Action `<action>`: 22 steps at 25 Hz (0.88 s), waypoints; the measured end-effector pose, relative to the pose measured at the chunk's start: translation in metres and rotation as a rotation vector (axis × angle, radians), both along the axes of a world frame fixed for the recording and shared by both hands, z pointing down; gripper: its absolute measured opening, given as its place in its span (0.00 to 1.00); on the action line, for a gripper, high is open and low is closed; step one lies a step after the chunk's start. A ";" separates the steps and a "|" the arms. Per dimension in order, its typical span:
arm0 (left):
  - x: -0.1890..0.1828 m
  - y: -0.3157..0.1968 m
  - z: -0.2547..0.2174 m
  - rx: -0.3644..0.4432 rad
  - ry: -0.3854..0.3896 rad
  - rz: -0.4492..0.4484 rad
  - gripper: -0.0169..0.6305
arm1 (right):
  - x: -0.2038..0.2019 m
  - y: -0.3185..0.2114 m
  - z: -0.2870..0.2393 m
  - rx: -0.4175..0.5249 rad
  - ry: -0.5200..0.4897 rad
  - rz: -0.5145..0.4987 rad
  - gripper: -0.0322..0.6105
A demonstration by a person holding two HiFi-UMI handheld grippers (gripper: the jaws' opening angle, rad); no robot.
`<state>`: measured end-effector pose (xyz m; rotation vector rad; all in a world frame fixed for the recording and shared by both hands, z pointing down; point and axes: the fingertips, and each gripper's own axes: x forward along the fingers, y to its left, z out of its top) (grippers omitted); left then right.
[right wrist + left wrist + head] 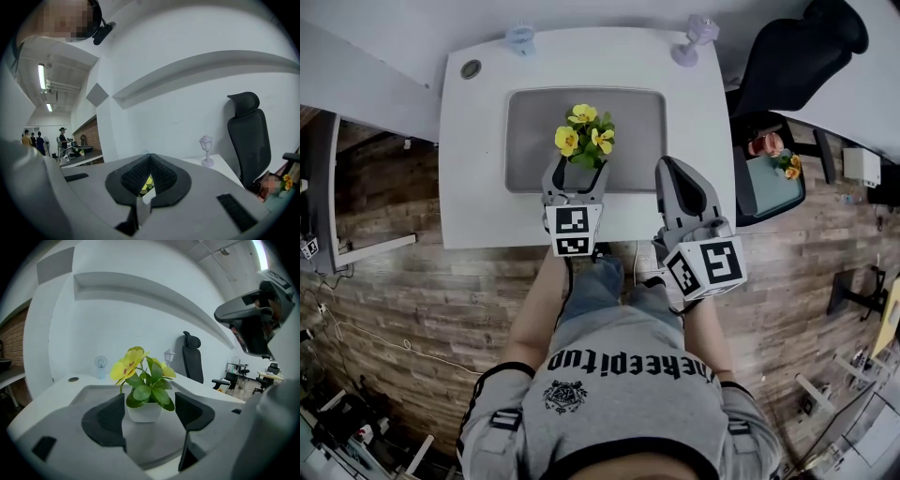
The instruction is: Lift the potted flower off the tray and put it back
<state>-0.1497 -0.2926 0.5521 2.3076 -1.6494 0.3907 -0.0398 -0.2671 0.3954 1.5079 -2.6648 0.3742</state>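
Off to the side of the left tongs (577,178), the right tongs (668,169) hang closed and empty, the farther pair from the plant. The left tongs stand wide with nothing pressed. Straight ahead of them the potted flower (143,394) sits upright between the two pads (110,418), its white pot about level with their tips and a sliver of gap on each side. It rests on the grey tray (525,131), which lies on the desk (473,187).
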 end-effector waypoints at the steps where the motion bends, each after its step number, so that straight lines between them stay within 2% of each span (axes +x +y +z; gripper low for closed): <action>1: 0.000 -0.001 0.002 -0.007 -0.008 0.000 0.52 | 0.000 0.000 0.000 0.001 0.000 0.002 0.05; 13: 0.004 -0.015 0.023 -0.086 -0.048 0.007 0.53 | 0.006 -0.003 -0.001 0.002 -0.005 0.031 0.05; 22: 0.005 -0.025 0.037 -0.098 -0.075 0.000 0.53 | 0.008 -0.007 -0.002 0.003 -0.006 0.035 0.05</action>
